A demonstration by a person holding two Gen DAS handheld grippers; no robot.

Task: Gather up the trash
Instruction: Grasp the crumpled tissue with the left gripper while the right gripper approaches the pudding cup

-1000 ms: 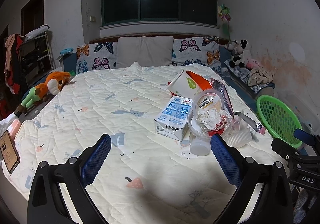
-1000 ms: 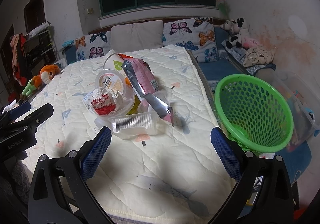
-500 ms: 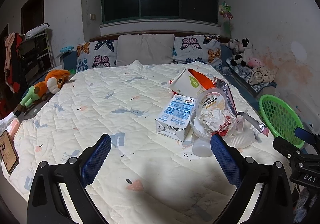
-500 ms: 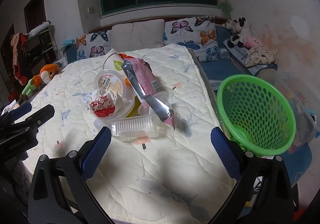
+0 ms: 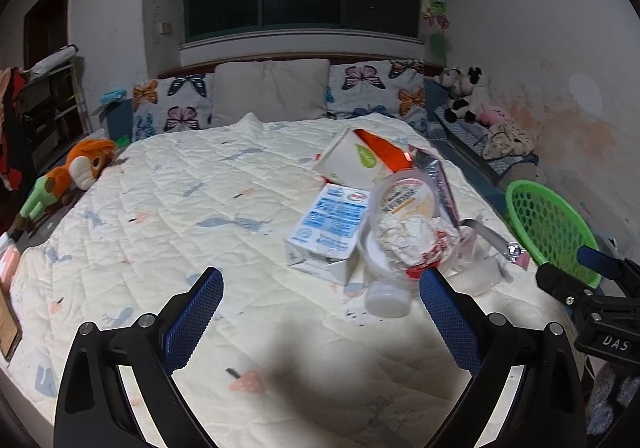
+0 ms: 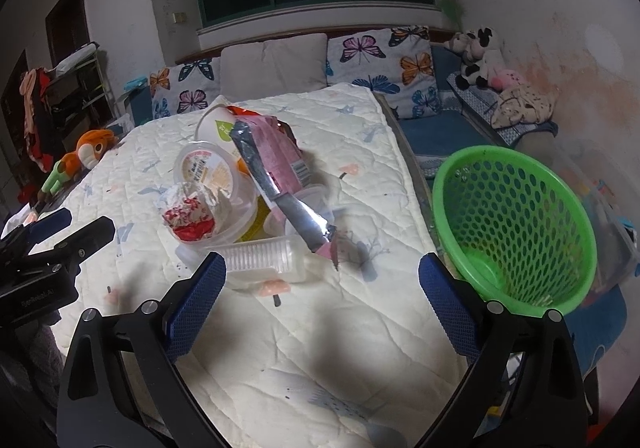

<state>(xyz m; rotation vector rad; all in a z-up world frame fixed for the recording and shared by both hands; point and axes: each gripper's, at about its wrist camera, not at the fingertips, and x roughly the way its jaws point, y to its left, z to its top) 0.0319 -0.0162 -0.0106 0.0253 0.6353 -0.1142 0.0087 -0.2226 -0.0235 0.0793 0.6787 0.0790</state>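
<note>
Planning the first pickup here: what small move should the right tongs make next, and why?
Probably ease the right tongs forward to the ribbed clear plastic container. It is the nearest trash, both tongs are open and empty, and the green basket stands to the right.

Quilted matt cloth covers the bed (image 5: 168, 208); glossy perforated plastic basket (image 6: 516, 224); shiny foil wrapper (image 6: 288, 204); printed paper carton (image 5: 328, 232).

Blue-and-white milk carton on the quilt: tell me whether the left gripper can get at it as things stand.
Probably yes. The left gripper is open and empty, and bare quilted bedspread lies between it and the blue-and-white milk carton. The clear round plastic tub of crumpled wrapper crowds only the carton's right side.
</note>
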